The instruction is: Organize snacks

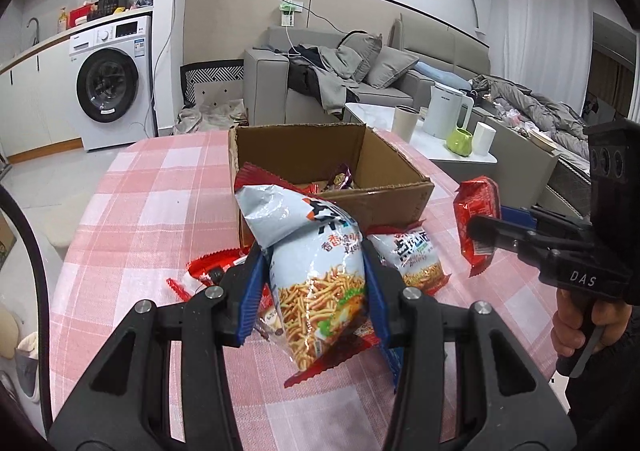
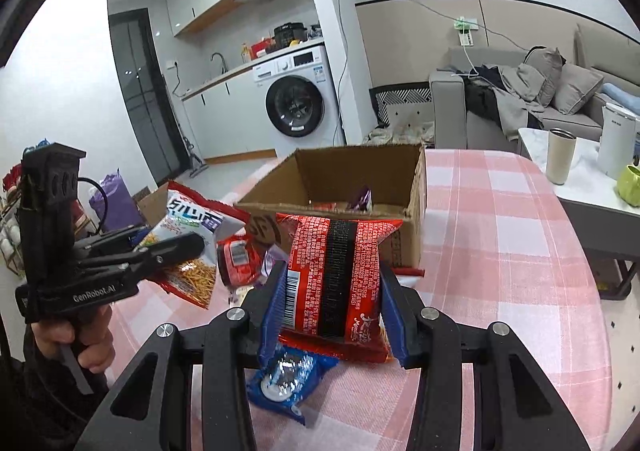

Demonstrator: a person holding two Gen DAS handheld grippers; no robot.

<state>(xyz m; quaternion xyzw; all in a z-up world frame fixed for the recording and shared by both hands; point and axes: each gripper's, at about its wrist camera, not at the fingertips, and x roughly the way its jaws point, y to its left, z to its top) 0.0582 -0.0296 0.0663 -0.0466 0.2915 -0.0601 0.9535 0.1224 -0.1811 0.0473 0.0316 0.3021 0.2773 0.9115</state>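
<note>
My left gripper (image 1: 316,271) is shut on a white and red bag of noodle sticks (image 1: 308,251) and holds it above the table, just in front of an open cardboard box (image 1: 360,195). My right gripper (image 2: 334,291) is shut on a red snack packet (image 2: 336,271) and holds it up near the box (image 2: 332,207). The box holds a few snacks, one a purple packet (image 2: 360,197). The right gripper with the red packet (image 1: 478,223) shows at the right of the left wrist view. The left gripper with its bag (image 2: 188,235) shows at the left of the right wrist view.
A second noodle-stick bag (image 1: 416,255), red packets (image 1: 212,271) (image 2: 238,259) and a blue cookie packet (image 2: 288,379) lie on the pink checked tablecloth (image 1: 160,191). A low side table (image 1: 440,143) with cups, a kettle and a green mug stands beyond the right edge. A sofa and a washing machine stand behind.
</note>
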